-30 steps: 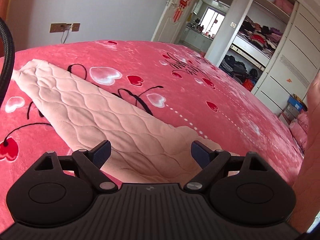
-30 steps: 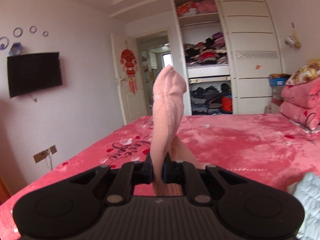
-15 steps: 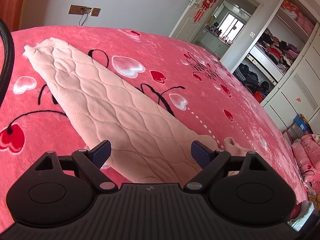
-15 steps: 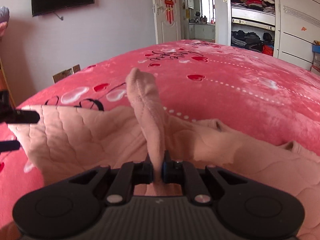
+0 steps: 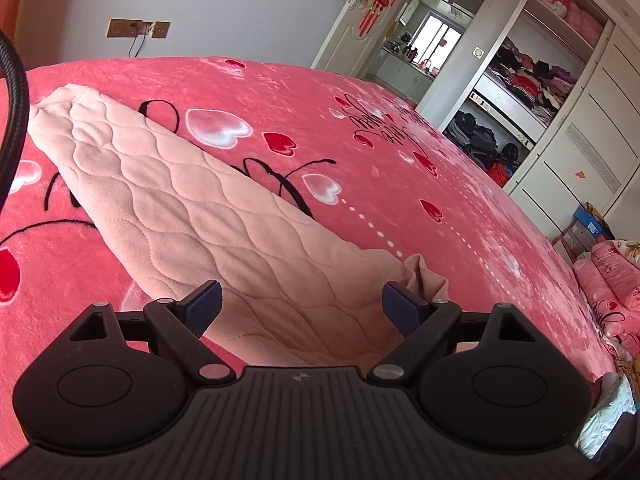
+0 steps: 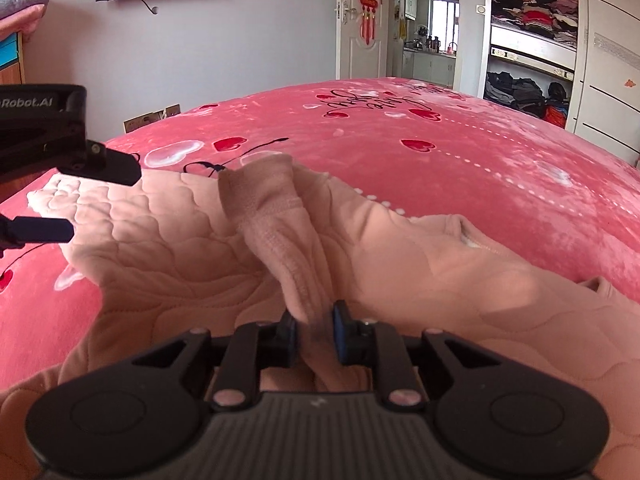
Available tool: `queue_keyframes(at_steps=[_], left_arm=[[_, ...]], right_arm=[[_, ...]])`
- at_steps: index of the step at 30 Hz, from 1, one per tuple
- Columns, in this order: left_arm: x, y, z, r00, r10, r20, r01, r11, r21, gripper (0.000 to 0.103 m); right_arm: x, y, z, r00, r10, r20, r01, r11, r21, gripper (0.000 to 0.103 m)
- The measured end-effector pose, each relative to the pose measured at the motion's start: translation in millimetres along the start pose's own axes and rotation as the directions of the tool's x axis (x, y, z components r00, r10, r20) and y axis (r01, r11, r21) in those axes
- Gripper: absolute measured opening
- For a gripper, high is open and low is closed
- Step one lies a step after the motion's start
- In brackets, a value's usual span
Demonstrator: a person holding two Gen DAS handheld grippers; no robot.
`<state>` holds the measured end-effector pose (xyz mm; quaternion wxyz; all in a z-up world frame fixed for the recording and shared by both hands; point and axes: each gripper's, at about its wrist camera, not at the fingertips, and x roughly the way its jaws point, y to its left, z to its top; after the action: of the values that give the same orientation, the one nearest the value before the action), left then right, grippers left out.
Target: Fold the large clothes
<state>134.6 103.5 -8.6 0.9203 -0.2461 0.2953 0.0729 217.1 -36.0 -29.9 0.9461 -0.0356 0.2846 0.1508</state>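
Observation:
A pale pink quilted garment (image 5: pixel 180 200) lies spread on the bed, with one long part reaching away to the upper left. My left gripper (image 5: pixel 300 300) hovers open just above its near end, with nothing between the fingers. In the right wrist view the garment (image 6: pixel 420 272) fills the foreground. Its ribbed sleeve cuff (image 6: pixel 272 204) is draped forward over the body. My right gripper (image 6: pixel 314 324) is low over the cloth, its jaws opening with the sleeve still lying loosely between them. The left gripper (image 6: pixel 104 200) shows at the left edge of that view.
The bed carries a pink plush blanket (image 5: pixel 360 128) with heart prints. An open wardrobe (image 5: pixel 520 92) and a doorway (image 6: pixel 428 36) stand beyond it. Folded bedding (image 5: pixel 616 276) is stacked at the right. A black cable (image 5: pixel 16 120) hangs at the left edge.
My right gripper came down from high above the bed, carrying the sleeve and laying it over the garment, and its jaws have parted. The left gripper stayed open in place.

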Motion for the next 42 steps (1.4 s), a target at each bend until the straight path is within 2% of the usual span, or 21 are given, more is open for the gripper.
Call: queue_keyframes(at_steps=[6,8,10,13,16,20,22,25,30,35,38,42], left_arm=[[1,-6,-3,1.0,-0.019,0.014,0.018,0.998,0.054,0.103],[1,-9,-5,1.0,-0.026,0.011,0.025,0.997,0.072,0.103],[0,-11,-8,0.999,-0.032,0.01,0.031,0.995,0.095,0.103],[0,-17,-13,1.0,-0.026,0.005,0.025,0.987,0.158,0.103],[0,-15,-16,1.0,-0.011,0.008,0.009,0.984,0.175,0.103],[-1,-12,-16,1.0,0.009,0.028,-0.014,0.983,0.183,0.103],[-2,-15,-18,0.999,0.014,0.047,-0.023,0.979,0.201,0.103],[-3,-25,-24,0.999,0.006,0.045,-0.016,0.973,0.231,0.103],[6,-33,-33,1.0,-0.006,0.031,-0.003,0.964,0.267,0.103],[25,-38,-33,1.0,0.004,0.015,-0.008,0.963,0.27,0.103],[39,-35,-28,1.0,0.011,-0.003,-0.01,0.968,0.25,0.103],[53,-33,-24,0.999,0.036,-0.006,-0.034,0.97,0.242,0.103]], right_arm=[[-21,-10,1,0.999,0.038,0.008,-0.039,0.998,0.054,0.024],[-38,-14,0,0.999,0.04,0.025,-0.042,0.995,0.087,0.031],[-55,-21,-2,0.999,0.027,0.038,-0.032,0.991,0.127,0.048],[-83,-34,-9,0.999,-0.002,0.044,-0.007,0.98,0.199,0.06],[-111,-48,-21,0.998,-0.038,0.053,0.025,0.972,0.234,0.07],[-142,-68,-39,0.994,-0.098,0.042,0.084,0.961,0.264,0.072],[-159,-77,-49,0.991,-0.127,0.047,0.109,0.954,0.279,0.078],[-179,-90,-68,0.986,-0.158,0.049,0.135,0.94,0.314,0.079],[-201,-112,-106,0.968,-0.252,0.014,0.233,0.914,0.331,0.081],[-204,-137,-130,0.948,-0.317,-0.008,0.294,0.871,0.394,0.081],[-197,-146,-132,0.938,-0.346,-0.012,0.324,0.864,0.385,0.081],[-177,-156,-129,0.938,-0.343,-0.048,0.335,0.862,0.381,0.082]])
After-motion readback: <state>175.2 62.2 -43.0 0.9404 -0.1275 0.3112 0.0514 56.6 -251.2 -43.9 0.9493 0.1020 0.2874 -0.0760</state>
